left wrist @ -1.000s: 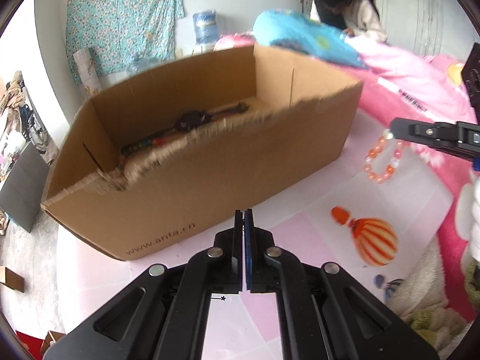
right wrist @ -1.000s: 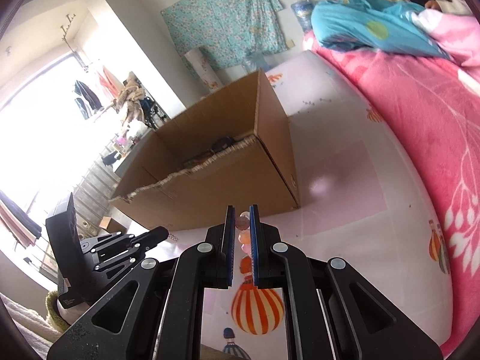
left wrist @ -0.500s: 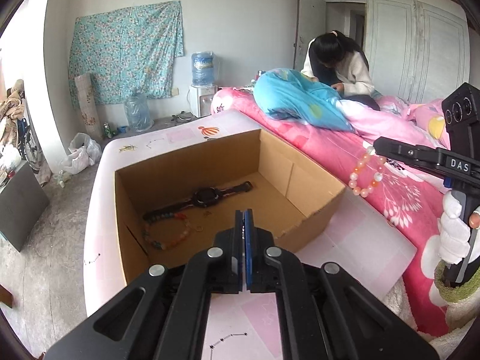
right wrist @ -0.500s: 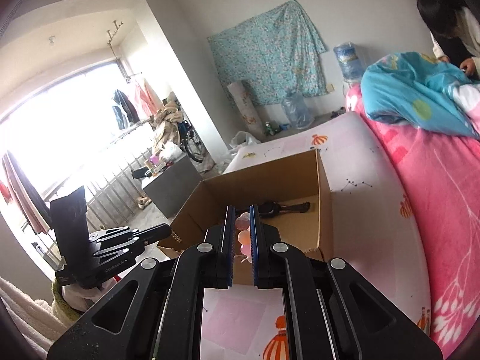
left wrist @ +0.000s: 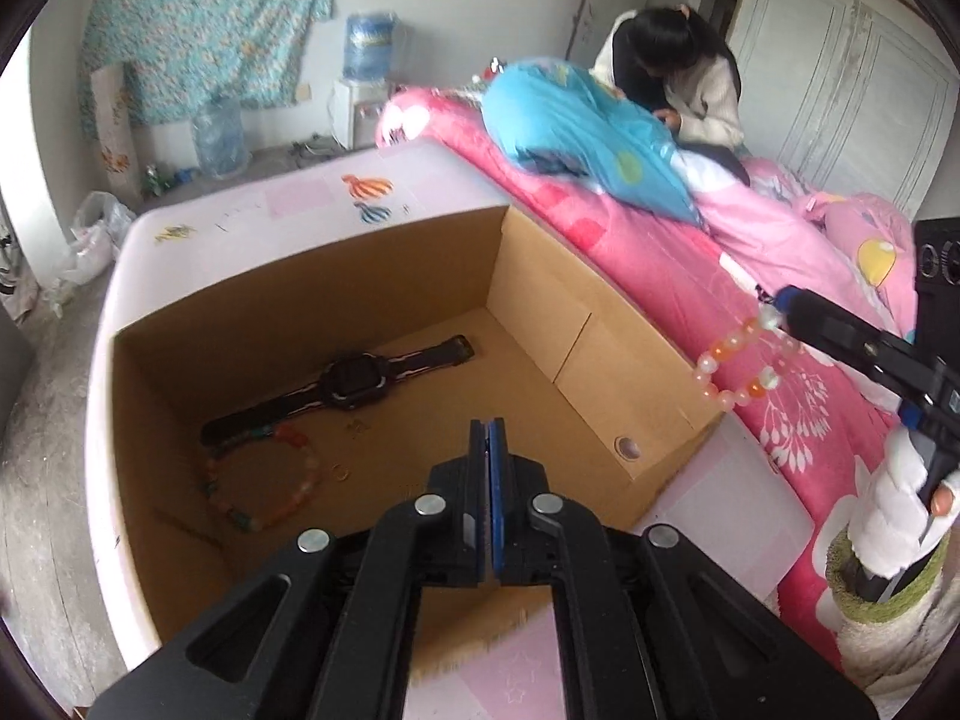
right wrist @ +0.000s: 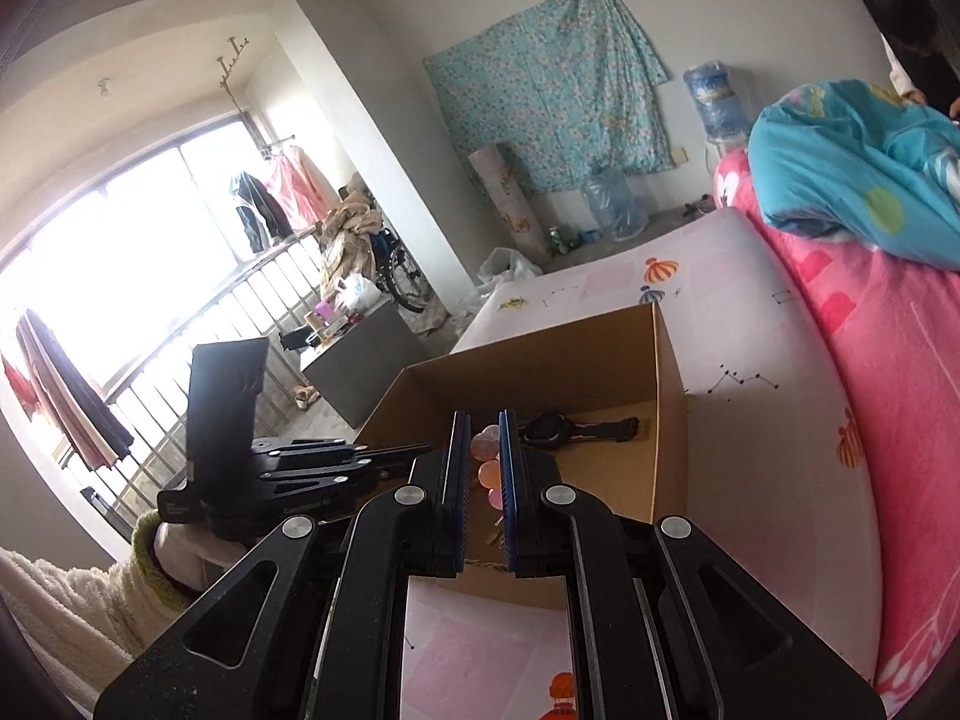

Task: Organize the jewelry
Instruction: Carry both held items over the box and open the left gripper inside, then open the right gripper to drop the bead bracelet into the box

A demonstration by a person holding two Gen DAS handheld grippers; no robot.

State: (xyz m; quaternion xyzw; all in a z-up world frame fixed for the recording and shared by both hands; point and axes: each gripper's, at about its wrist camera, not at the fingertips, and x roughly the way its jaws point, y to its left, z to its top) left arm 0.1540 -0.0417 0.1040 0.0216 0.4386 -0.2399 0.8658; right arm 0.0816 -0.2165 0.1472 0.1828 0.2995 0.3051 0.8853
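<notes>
- Holding a pink-and-orange bead bracelet pinched between its nearly closed pads, the right gripper hangs near the cardboard box's right wall, the loop dangling free outside it over the pink quilt.
- Left gripper is pressed fully closed and empty, poised above the box's near edge.
- Already on the box floor: a black watch, a multicoloured bead bracelet, a small ring.
- Judging by this, sorting is well underway; the held bracelet remains to go in.
- Box top is open, its floor's right half bare, leaving room to lower past the rim.
</notes>
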